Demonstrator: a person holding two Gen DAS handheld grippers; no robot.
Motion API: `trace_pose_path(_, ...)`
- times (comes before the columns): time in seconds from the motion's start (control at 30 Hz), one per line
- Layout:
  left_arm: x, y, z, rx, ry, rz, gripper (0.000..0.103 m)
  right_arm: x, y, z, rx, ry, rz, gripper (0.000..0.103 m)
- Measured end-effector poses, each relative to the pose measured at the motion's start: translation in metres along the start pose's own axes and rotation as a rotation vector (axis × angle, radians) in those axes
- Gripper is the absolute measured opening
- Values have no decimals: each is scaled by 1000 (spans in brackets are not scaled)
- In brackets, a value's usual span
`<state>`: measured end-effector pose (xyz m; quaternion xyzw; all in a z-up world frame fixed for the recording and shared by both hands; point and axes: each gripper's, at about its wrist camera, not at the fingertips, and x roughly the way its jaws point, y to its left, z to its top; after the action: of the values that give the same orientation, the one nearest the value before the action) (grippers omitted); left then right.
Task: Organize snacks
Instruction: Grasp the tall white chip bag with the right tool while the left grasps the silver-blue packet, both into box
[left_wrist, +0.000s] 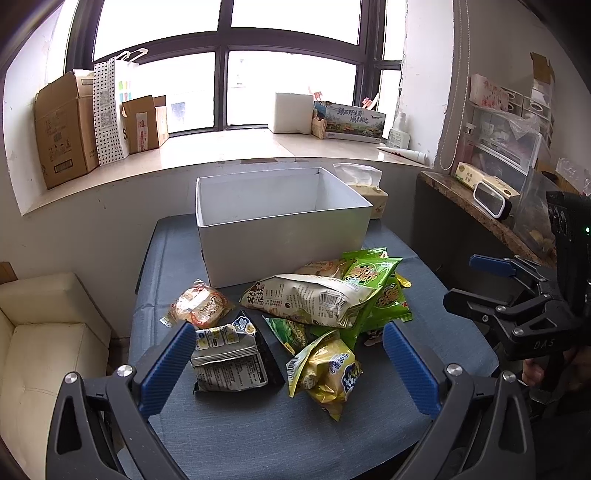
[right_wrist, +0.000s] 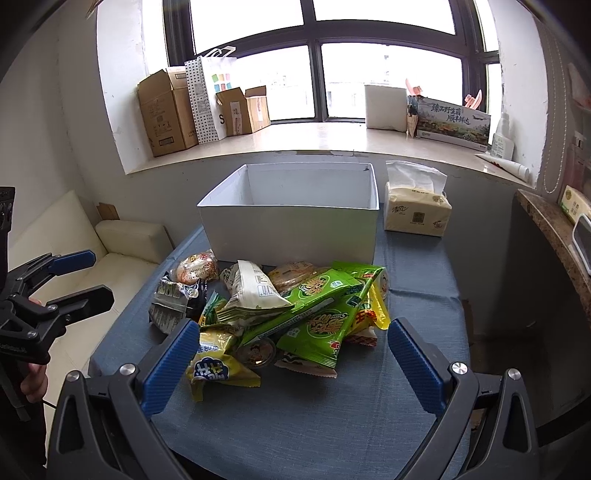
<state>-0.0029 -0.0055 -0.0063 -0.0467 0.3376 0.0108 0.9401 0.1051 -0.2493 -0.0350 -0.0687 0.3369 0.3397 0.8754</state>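
Observation:
A pile of snack packets lies on the blue table in front of an empty white box (left_wrist: 284, 242) (right_wrist: 295, 230). The pile holds a cream bag (left_wrist: 310, 301) (right_wrist: 255, 291), green bags (left_wrist: 373, 275) (right_wrist: 317, 295), a yellow bag (left_wrist: 328, 373) (right_wrist: 218, 363), a dark silver packet (left_wrist: 229, 360) (right_wrist: 170, 301) and an orange pastry packet (left_wrist: 201, 304) (right_wrist: 195, 271). My left gripper (left_wrist: 290, 363) is open and empty just before the pile. My right gripper (right_wrist: 290, 363) is open and empty, also near the pile.
A tissue pack (right_wrist: 415, 210) stands right of the box. A cream sofa (left_wrist: 44, 332) is to the left of the table. A stone counter (left_wrist: 487, 214) with clutter is on the right. The windowsill (right_wrist: 295, 144) behind carries cardboard boxes and bags.

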Motion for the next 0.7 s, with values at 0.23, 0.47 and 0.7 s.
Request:
trace_pose_path(0.23,-2,15,-10,-29,10,25,103,48,31,23,-89,71,90,103)
trace_pose_path(0.47,-5,43,-24,-92,23,60,103,135,77,41,-286,213,85,103)
trace_pose_path(0.7,-9,63,-39,-124,-17,79,103,204,71,25,-303,402,54,54)
